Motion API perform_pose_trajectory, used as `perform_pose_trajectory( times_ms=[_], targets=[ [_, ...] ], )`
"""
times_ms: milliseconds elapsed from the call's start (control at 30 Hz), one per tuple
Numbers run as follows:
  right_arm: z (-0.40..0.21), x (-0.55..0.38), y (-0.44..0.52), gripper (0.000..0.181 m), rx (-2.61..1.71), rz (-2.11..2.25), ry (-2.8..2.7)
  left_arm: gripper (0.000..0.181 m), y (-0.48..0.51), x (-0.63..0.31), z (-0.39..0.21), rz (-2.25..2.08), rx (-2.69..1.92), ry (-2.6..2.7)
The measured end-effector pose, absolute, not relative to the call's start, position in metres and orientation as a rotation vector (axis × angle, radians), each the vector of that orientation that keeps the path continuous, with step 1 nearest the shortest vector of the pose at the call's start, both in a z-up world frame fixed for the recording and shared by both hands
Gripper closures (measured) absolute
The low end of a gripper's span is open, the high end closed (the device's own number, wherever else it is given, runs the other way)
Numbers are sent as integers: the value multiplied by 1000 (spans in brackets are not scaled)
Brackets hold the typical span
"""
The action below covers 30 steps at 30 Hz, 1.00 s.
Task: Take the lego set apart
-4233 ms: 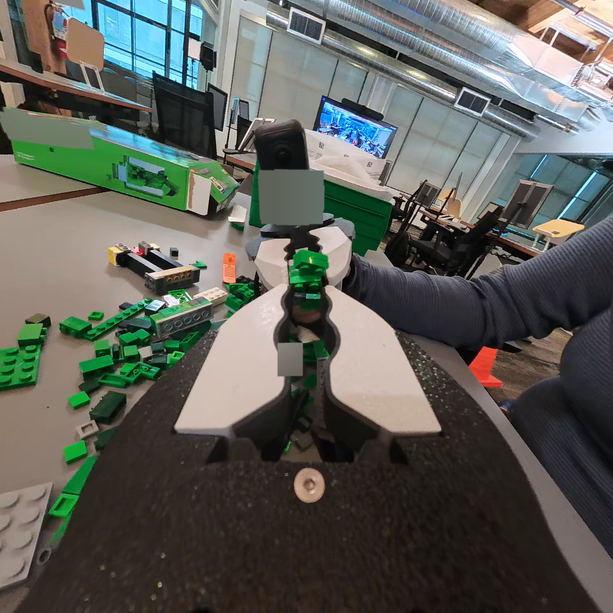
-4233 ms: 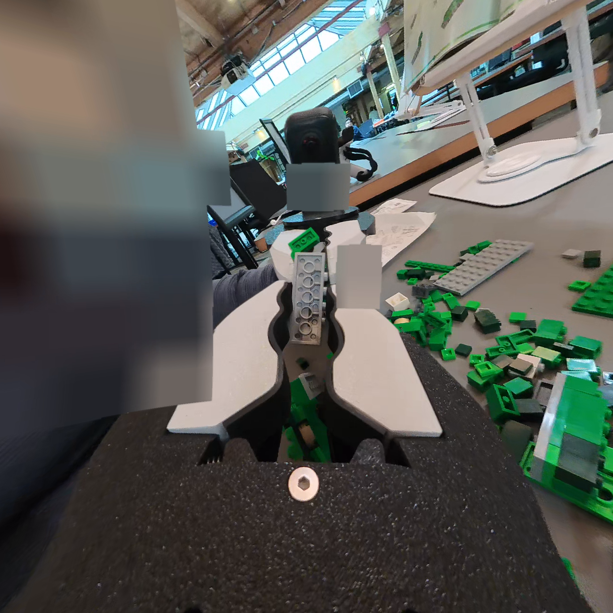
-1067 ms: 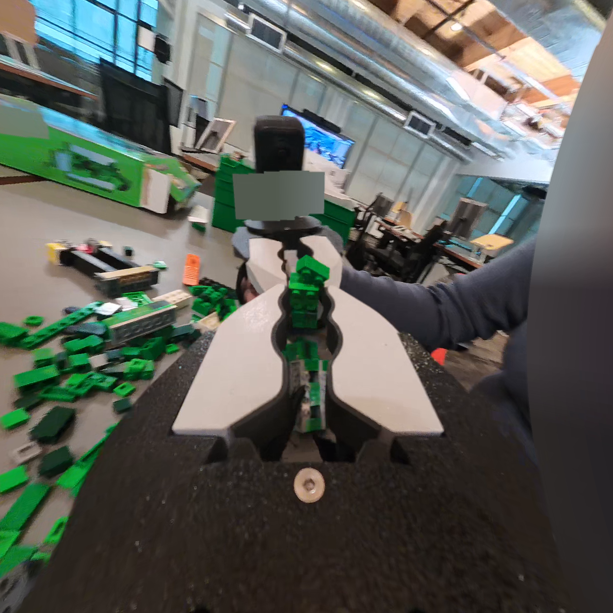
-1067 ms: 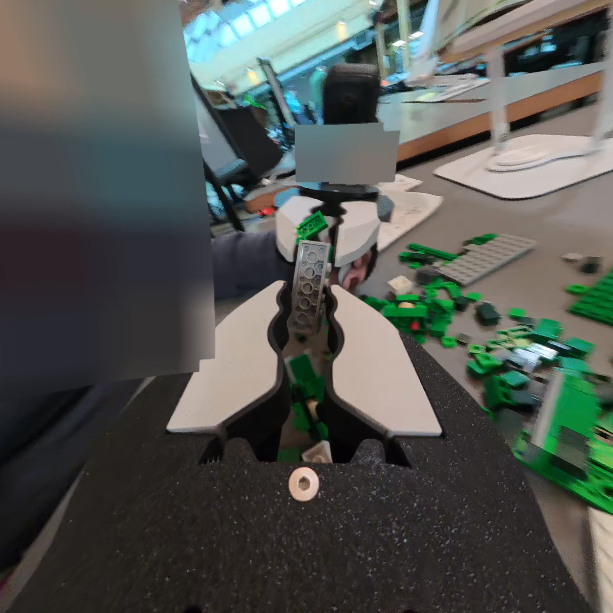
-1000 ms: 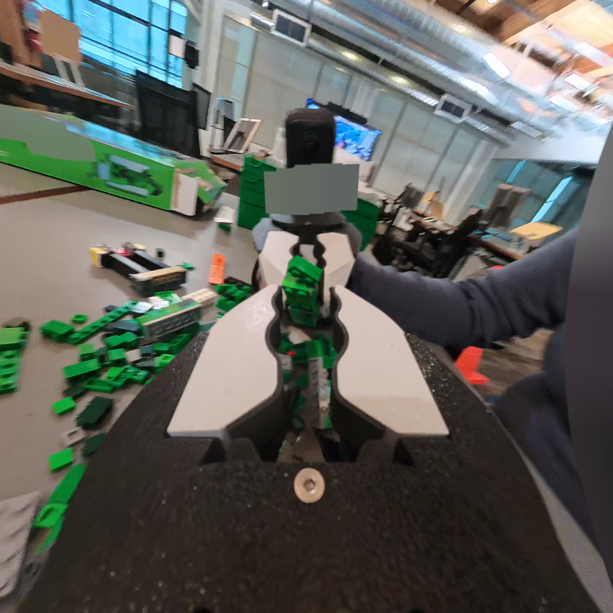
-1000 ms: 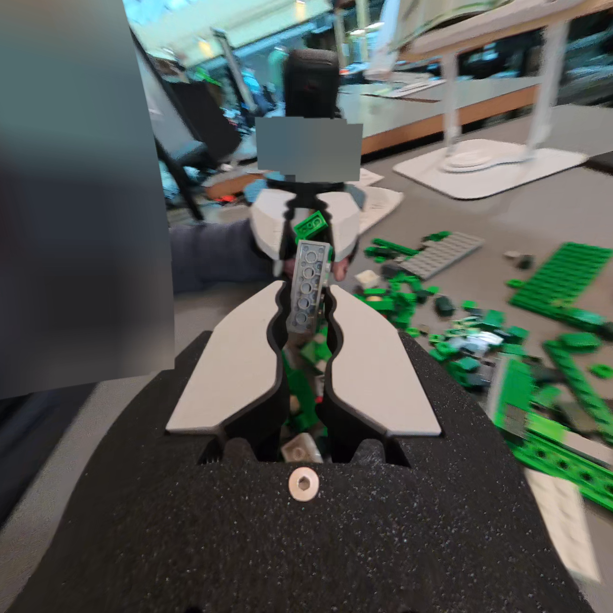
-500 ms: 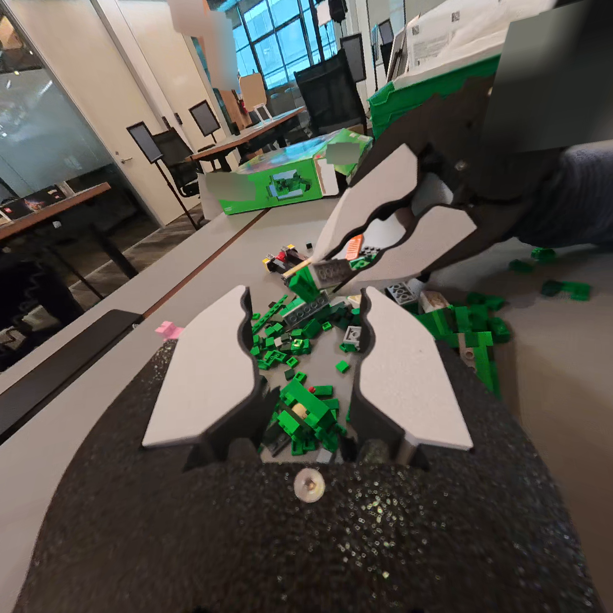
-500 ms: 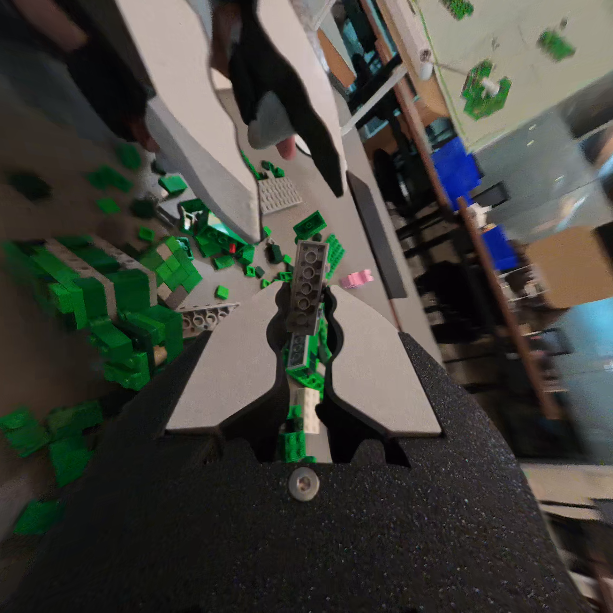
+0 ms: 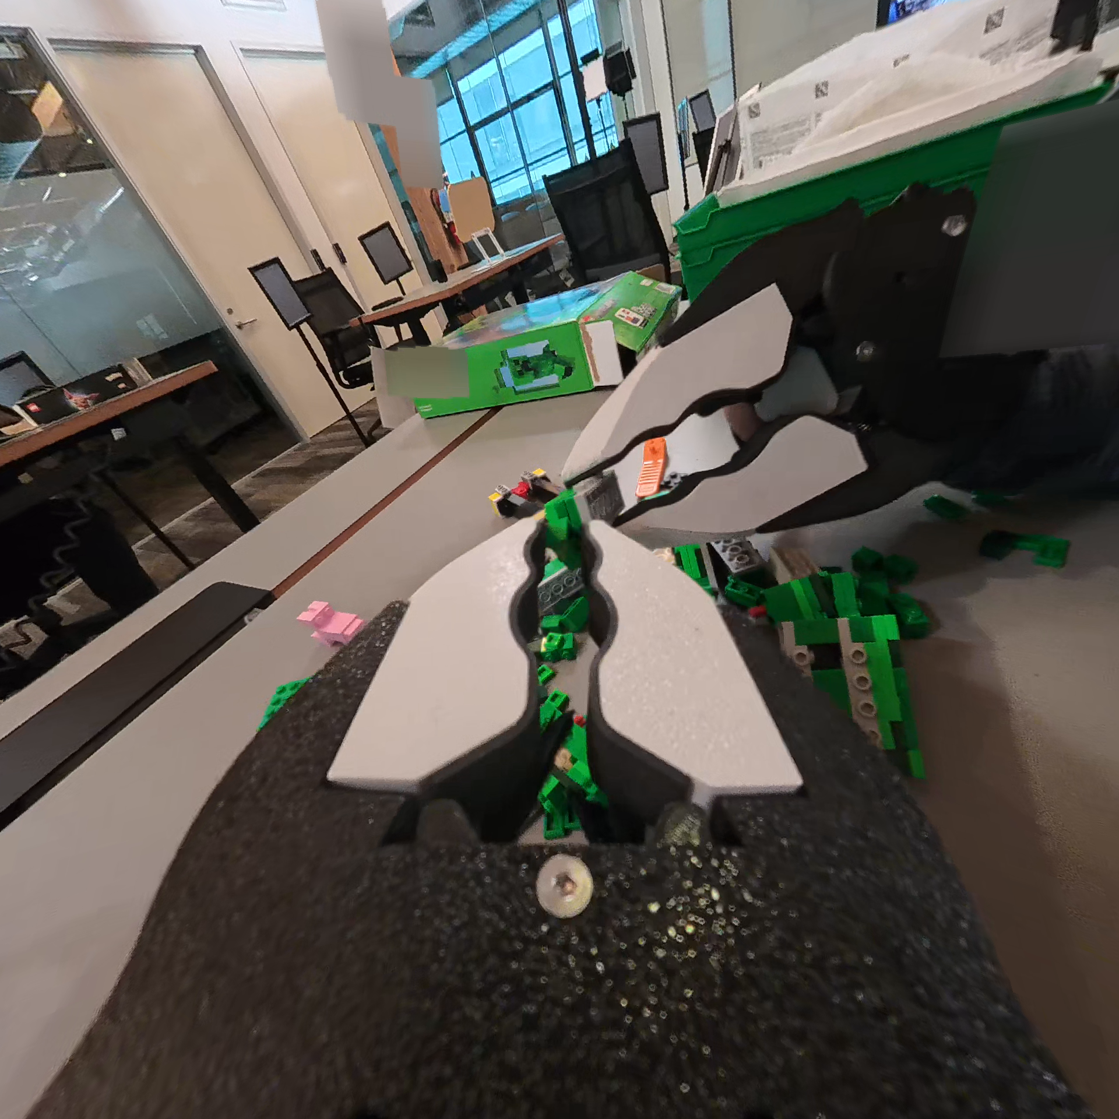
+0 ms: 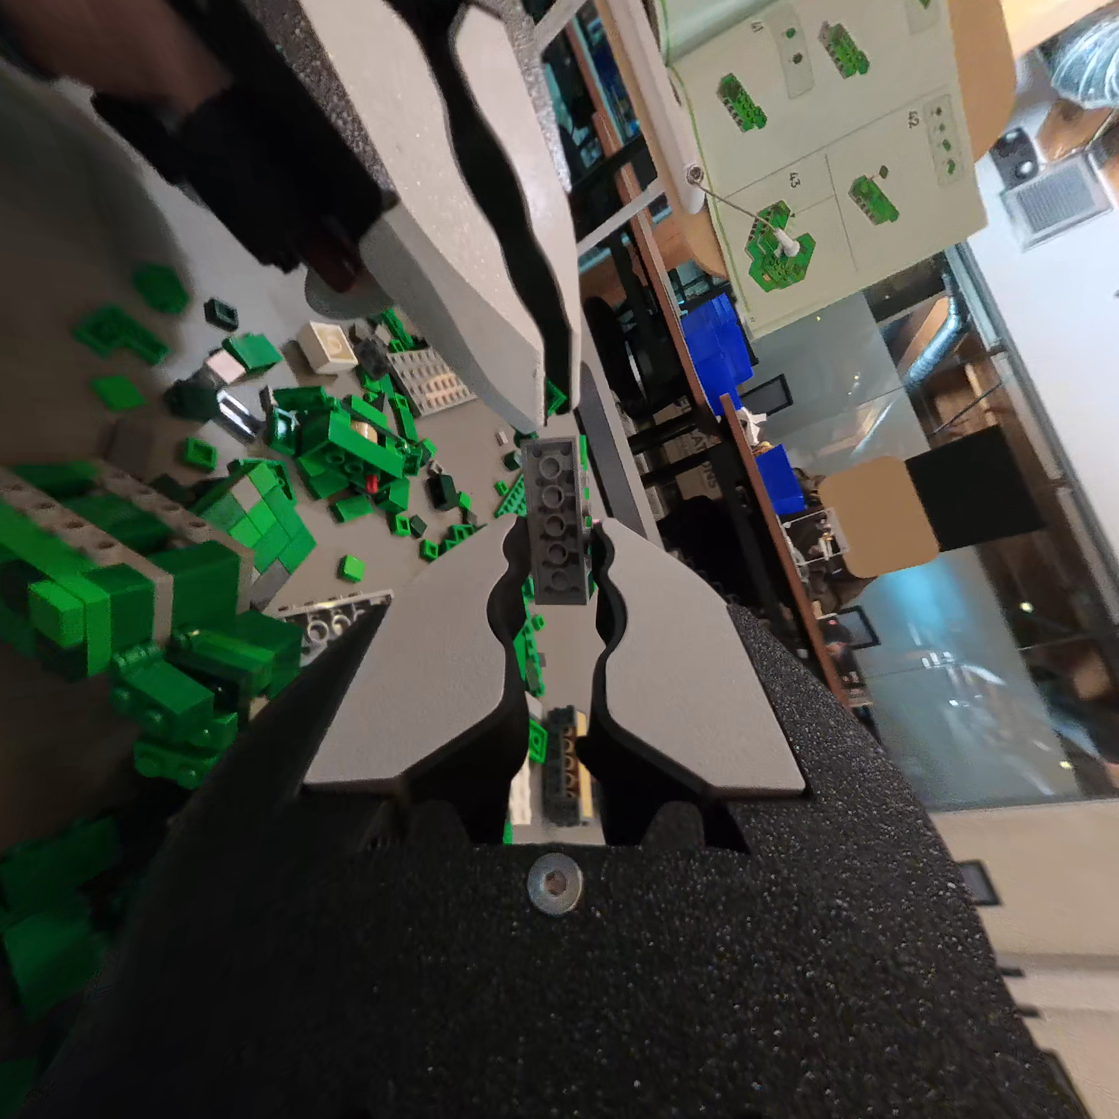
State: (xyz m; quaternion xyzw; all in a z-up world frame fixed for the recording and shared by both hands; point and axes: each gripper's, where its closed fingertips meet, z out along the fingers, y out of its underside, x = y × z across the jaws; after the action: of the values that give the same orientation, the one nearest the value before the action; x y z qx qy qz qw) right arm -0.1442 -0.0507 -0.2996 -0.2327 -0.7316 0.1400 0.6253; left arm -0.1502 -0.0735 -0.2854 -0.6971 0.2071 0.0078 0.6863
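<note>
My right gripper (image 10: 557, 533) is shut on a dark grey brick with round holes (image 10: 554, 484), held in the air above the table. A small green piece (image 9: 563, 514) sits at the brick's far end. My left gripper (image 9: 564, 530) is shut on that green piece. The two grippers meet tip to tip at roughly a right angle. In the left wrist view the right gripper (image 9: 596, 501) comes in from the upper right with the grey brick (image 9: 605, 498). In the right wrist view the left gripper (image 10: 554, 409) comes down from the top.
A partly built green and grey model (image 9: 848, 654) lies on the grey table (image 9: 181, 817) among loose green pieces (image 10: 351, 448). Farther off are a green box (image 9: 527, 369), a green crate (image 9: 848, 200), an orange separator tool (image 9: 651, 466), a pink figure (image 9: 330, 623) and an instruction booklet on a stand (image 10: 817, 121). Both grippers' tips are close together, under 4 cm apart. Both grippers' tips are roughly 20 cm from the pink figure (image 9: 330, 623).
Both grippers swung round from facing each other. The left gripper opened, dropping its green stack, then shut on the green piece at the end of the grey brick.
</note>
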Motion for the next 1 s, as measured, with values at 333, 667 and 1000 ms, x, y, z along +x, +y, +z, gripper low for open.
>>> perform_pose_trajectory(
  times_ms=[333, 667, 1000],
  targets=[
    [-296, -150, -51, 162, -617, 365, -1624, 172, -75, -155, -280, 18, -1550, 446],
    [-282, -155, -56, 162, -777, 577, -1530, 173, -79, -160, -258, -207, -1464, 272],
    [-276, -158, -61, 163, -942, 755, -1454, 173, -81, -164, -247, -311, -1344, 191]
  ],
)
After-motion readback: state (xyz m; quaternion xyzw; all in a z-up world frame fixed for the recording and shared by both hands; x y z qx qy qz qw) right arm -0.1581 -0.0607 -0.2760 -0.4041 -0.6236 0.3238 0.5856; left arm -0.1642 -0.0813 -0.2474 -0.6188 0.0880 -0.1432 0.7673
